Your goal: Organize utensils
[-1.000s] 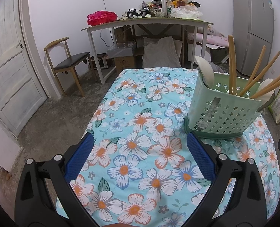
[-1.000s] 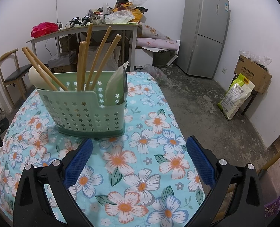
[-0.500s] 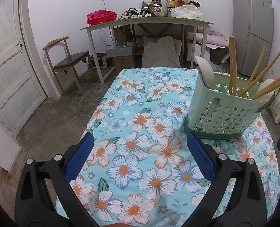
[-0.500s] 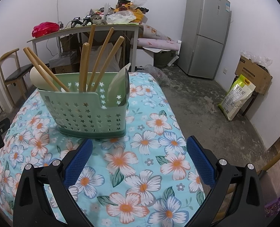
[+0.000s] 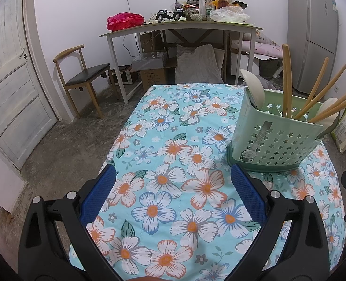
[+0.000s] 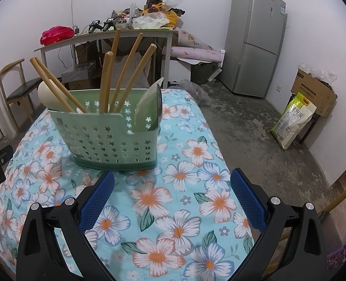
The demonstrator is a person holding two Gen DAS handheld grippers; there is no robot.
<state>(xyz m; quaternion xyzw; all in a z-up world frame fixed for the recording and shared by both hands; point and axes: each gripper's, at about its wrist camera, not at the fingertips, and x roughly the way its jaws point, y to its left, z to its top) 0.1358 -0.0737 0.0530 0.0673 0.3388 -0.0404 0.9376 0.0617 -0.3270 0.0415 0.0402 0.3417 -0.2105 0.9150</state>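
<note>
A pale green utensil basket with star-shaped holes stands on the floral tablecloth, at the right in the left wrist view and left of centre in the right wrist view. It holds several wooden-handled utensils and pale spoons, all upright or leaning. My left gripper is open and empty above the cloth, near the basket's left corner. My right gripper is open and empty, in front of the basket and to its right.
A wooden chair and a white door stand to the left. A cluttered grey desk is behind the table. A fridge, a cardboard box and a sack stand on the right.
The basket looks slightly closer in the right wrist view. Both grippers stay open and nearly still.
</note>
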